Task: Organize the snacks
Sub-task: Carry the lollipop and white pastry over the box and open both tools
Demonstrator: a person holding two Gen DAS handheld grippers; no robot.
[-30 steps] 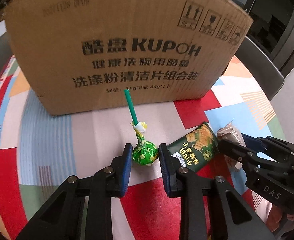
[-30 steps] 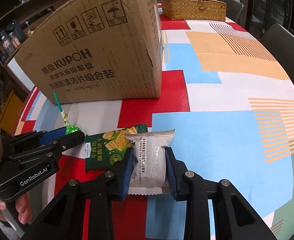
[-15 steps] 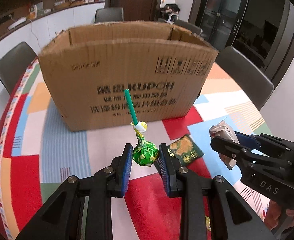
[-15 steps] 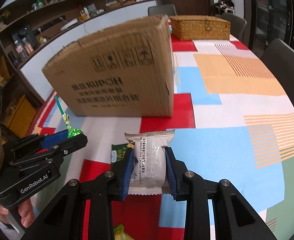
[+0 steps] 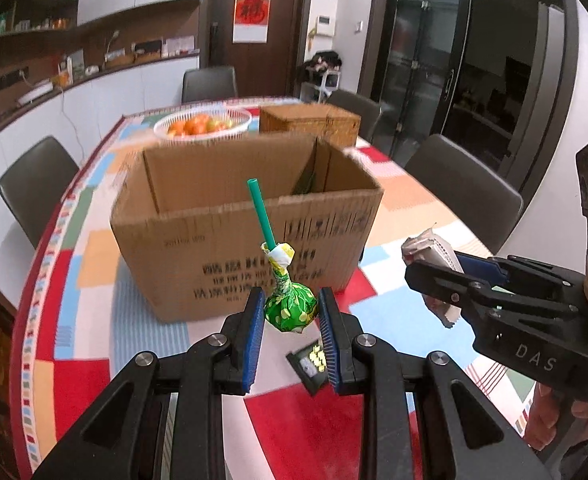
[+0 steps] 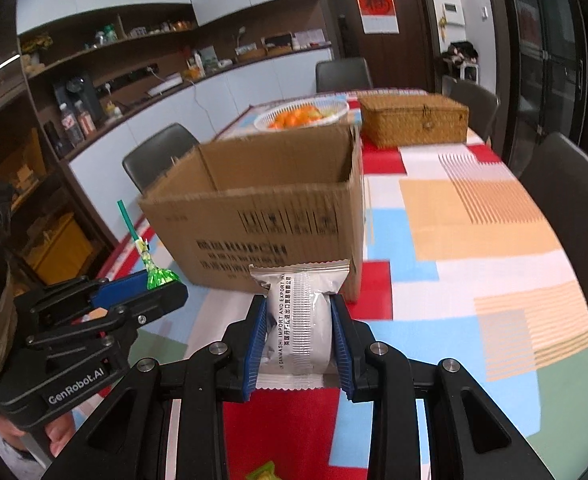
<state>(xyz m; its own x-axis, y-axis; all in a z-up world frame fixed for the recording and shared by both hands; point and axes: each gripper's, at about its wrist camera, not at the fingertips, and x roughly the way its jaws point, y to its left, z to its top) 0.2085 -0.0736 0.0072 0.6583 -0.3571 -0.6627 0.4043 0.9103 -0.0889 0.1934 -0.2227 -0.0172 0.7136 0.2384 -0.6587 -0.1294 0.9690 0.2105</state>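
Jaws, left [image 5: 288, 334]: clamped on lollipop [image 5: 291, 311], held before box [image 5: 246, 240].
Jaws, right [image 6: 297, 334]: clamped on packet [image 6: 300, 322] — also short of box.
Risk: stick likely catching the rim — snack drops outside.

The left gripper [image 5: 291, 312] is clamped on a lollipop [image 5: 290, 309]; the right gripper [image 6: 297, 322], at mid-frame, pinches a white snack packet [image 6: 300, 312].

- Cardboard box [image 5: 246, 232]: on the table [image 6: 474, 240], open top.
- Fruit basket [image 5: 202, 124]: behind the box.
- Wicker case [image 6: 414, 124]: behind the box, to its right.
- Lollipop [image 5: 290, 308], white packet [image 6: 300, 320]: held up before the box, packet rightward.
- Cracker packet [image 5: 312, 362]: on the table before the box.
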